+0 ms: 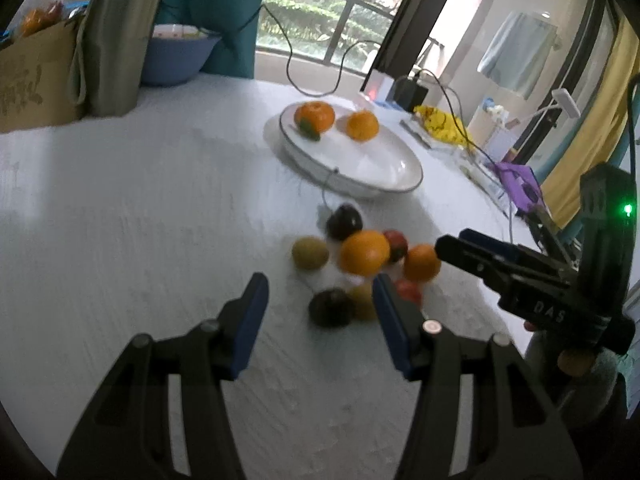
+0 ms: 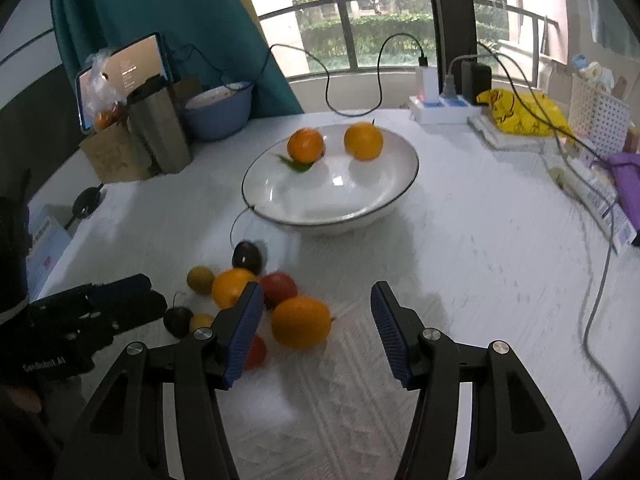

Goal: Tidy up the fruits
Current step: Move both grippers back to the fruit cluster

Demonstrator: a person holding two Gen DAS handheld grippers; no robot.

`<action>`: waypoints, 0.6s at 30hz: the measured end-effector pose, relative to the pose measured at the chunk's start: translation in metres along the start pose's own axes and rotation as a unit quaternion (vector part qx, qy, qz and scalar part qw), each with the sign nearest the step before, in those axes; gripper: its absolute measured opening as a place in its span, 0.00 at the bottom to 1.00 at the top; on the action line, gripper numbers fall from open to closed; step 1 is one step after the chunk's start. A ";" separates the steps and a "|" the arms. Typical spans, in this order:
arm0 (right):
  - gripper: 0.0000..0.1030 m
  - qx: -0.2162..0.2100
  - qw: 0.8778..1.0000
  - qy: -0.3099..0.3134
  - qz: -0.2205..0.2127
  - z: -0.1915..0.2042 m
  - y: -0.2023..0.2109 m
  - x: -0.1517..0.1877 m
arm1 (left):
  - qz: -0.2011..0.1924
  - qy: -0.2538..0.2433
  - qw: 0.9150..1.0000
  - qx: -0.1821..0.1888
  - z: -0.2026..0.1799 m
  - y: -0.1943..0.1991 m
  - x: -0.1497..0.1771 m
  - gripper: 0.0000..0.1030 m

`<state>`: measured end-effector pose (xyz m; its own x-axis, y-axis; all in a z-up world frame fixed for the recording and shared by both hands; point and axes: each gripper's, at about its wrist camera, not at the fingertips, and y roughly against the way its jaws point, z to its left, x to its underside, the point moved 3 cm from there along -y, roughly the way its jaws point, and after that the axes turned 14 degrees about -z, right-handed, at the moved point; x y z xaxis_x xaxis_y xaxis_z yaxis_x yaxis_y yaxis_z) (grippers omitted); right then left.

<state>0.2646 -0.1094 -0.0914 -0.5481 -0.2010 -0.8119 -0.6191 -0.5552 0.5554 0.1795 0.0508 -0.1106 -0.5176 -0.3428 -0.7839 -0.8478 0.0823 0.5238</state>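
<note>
With both tools empty and jaws apart, my right tool [image 2: 316, 322] should straddle the nearest orange [image 2: 301, 322], at 6 o'clock of the white bowl [image 2: 280, 216], and close gently while my left tool [image 1: 318, 320] holds clear.

A round blue plastic basin [image 2: 219, 114] stands beside a tall grey paper bag [image 2: 160, 128] and a brown cardboard box [image 2: 114, 156]. A white power strip [image 2: 440, 109] lies near a crumpled yellow plastic bag [image 2: 524, 114].

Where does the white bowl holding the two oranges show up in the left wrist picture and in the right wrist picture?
Left wrist view: the white bowl sits right of centre, in the upper half.
Right wrist view: the white bowl sits near centre, above the blue finger pads.
Shared landmark: the loose fruit pile on the cloth just in front of it.
</note>
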 end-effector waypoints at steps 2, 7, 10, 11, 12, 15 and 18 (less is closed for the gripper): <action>0.58 -0.002 1.000 -0.001 0.005 0.000 0.000 0.005 | 0.006 -0.005 1.000 -0.001 -0.002 0.000 0.006 0.54; 0.58 -0.003 1.000 -0.008 0.012 -0.002 0.000 0.013 | 0.016 -0.032 0.999 -0.009 -0.007 -0.003 0.012 0.54; 0.58 -0.006 1.000 -0.012 0.015 -0.002 -0.002 0.015 | 0.019 -0.048 0.999 -0.014 -0.009 -0.006 0.012 0.54; 0.58 -0.007 1.000 -0.013 0.015 -0.002 -0.002 0.016 | 0.020 -0.051 0.998 -0.015 -0.010 -0.007 0.012 0.54; 0.58 -0.009 1.000 -0.014 0.017 -0.002 -0.003 0.017 | 0.022 -0.054 0.998 -0.018 -0.010 -0.008 0.013 0.54; 0.58 -0.012 1.000 -0.014 0.020 0.000 -0.006 0.018 | 0.027 -0.056 0.998 -0.023 -0.009 -0.012 0.015 0.54; 0.58 -0.015 1.000 -0.013 0.021 0.001 -0.008 0.018 | 0.023 -0.056 0.998 -0.024 -0.007 -0.012 0.013 0.54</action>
<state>0.2596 -0.1077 -0.1102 -0.5883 -0.2043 -0.7824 -0.5780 -0.5704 0.5836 0.1836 0.0386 -0.1248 -0.5685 -0.2330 -0.7890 -0.8172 0.0497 0.5742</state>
